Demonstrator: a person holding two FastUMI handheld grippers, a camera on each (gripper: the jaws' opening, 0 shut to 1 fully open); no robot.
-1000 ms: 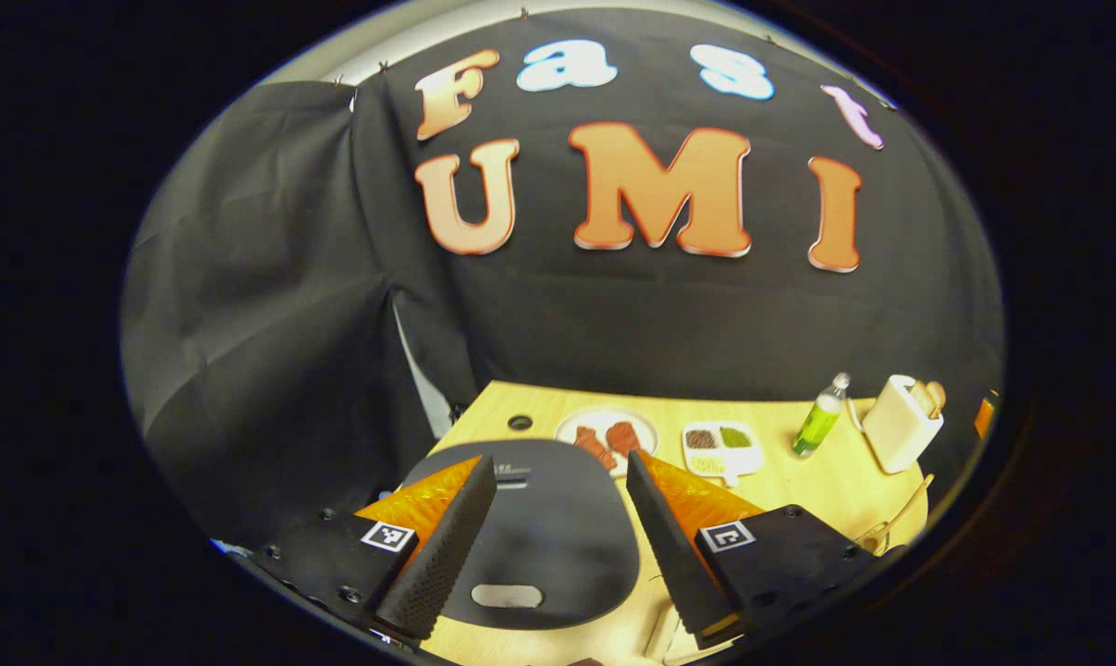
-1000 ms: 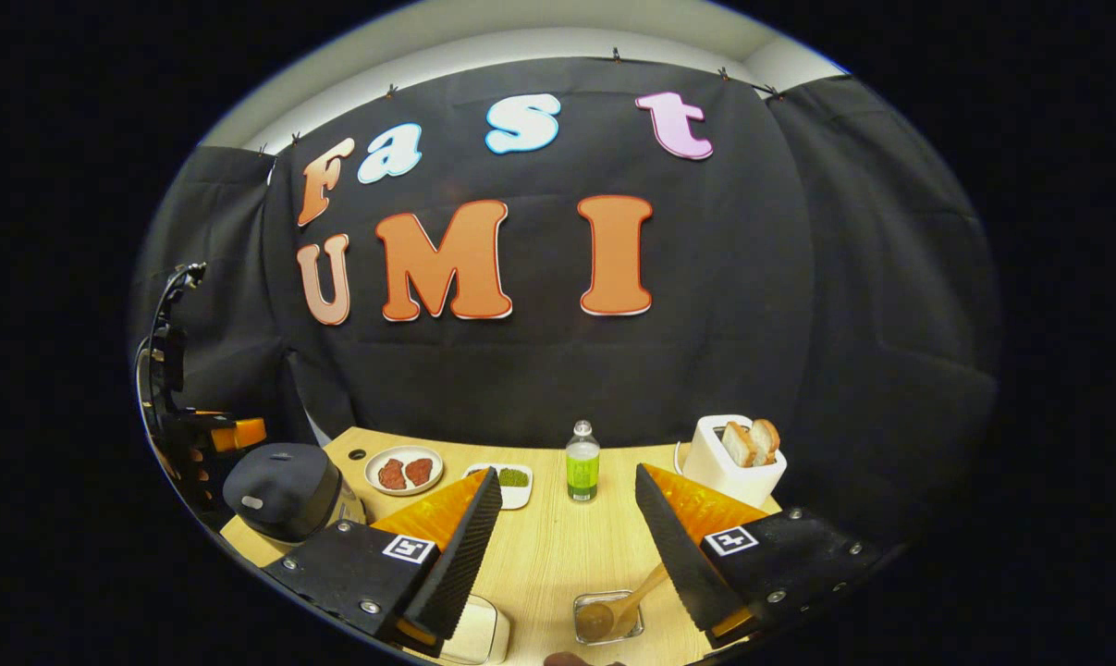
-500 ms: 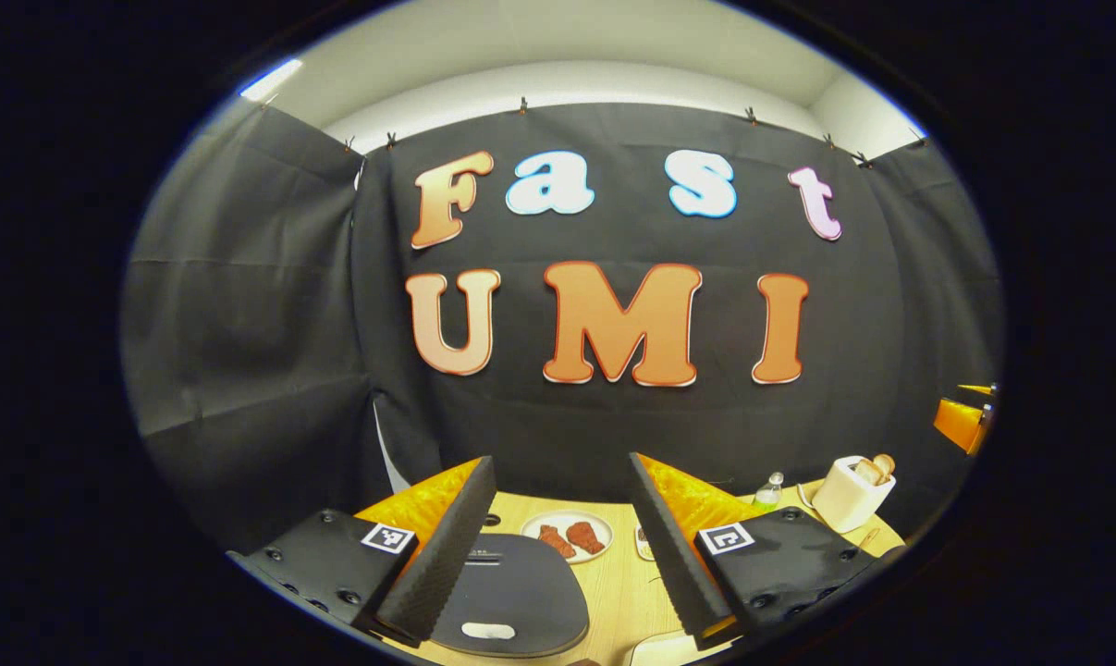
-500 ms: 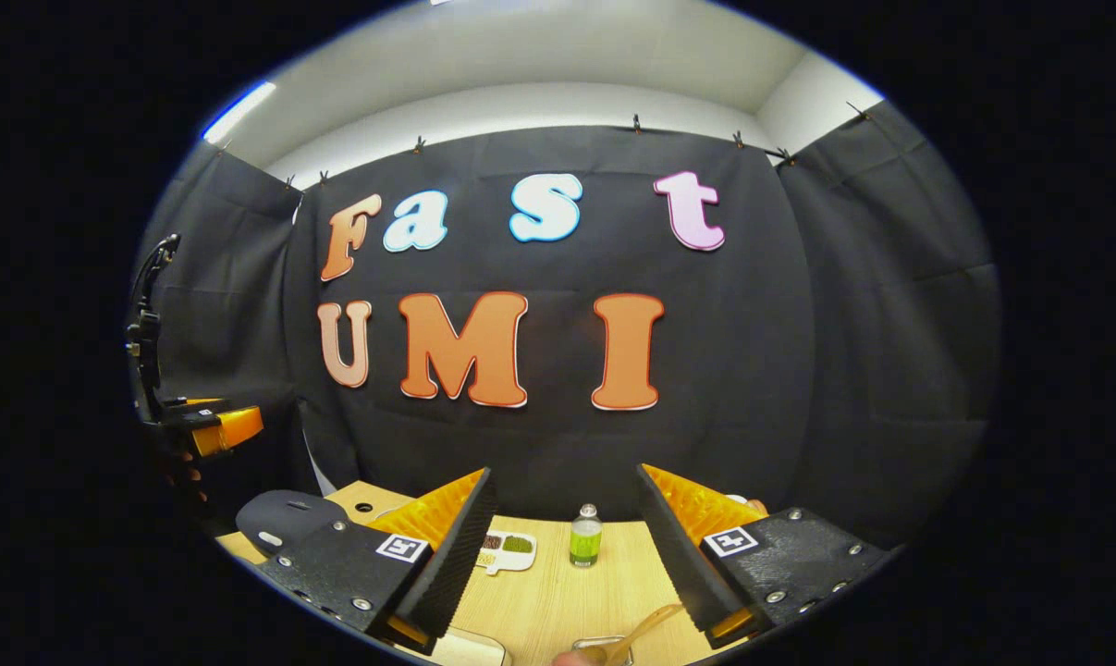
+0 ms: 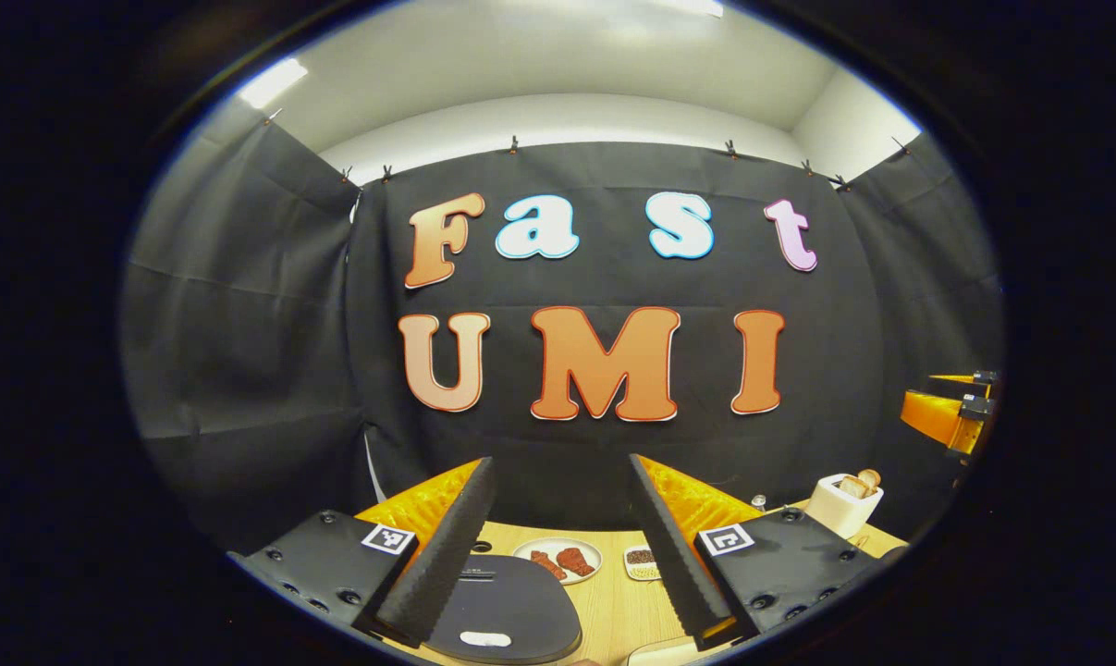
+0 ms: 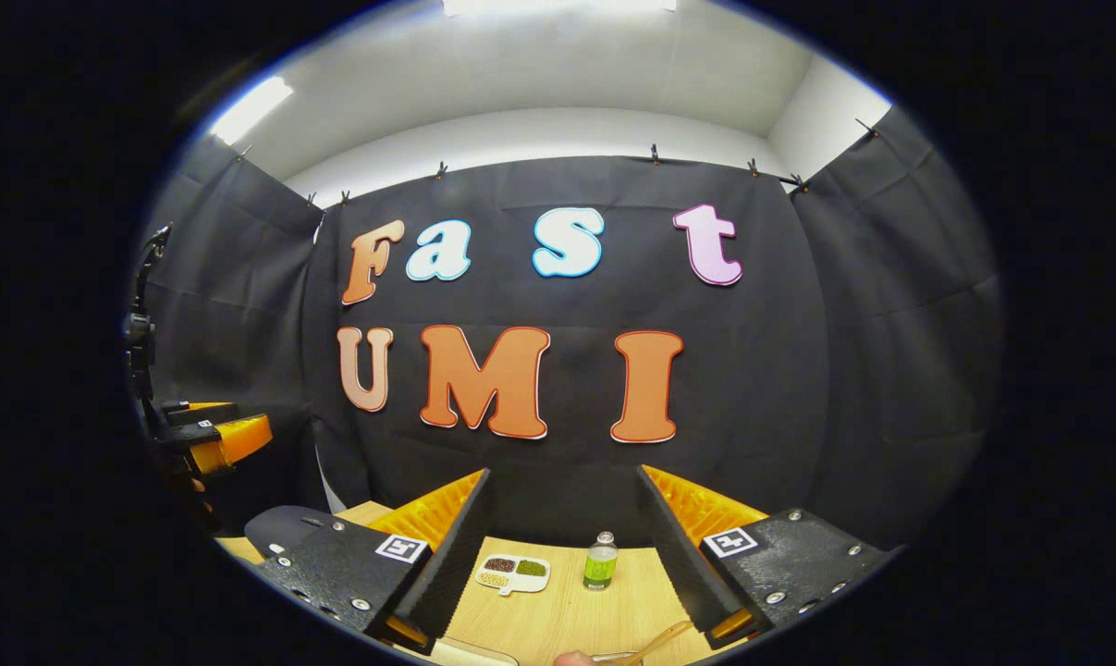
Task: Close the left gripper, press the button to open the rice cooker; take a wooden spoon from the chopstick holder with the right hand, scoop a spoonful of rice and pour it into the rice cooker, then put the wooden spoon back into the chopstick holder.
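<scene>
Both claws are held spread and empty above the worktop [image 5: 613, 606]. The closed cooker [image 5: 507, 610] is seen below the left claw [image 5: 558, 546]. Behind the cooker a plate [image 5: 558, 560] is placed. The spoon [image 6: 655, 640] is seen under the right claw [image 6: 567, 546], far from the cooker.

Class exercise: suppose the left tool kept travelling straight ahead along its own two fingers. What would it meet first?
Probably the black cloth wall. The left tool points nearly level, over the rice cooker and the plate of meat below its line. Depth is uncertain.
</scene>
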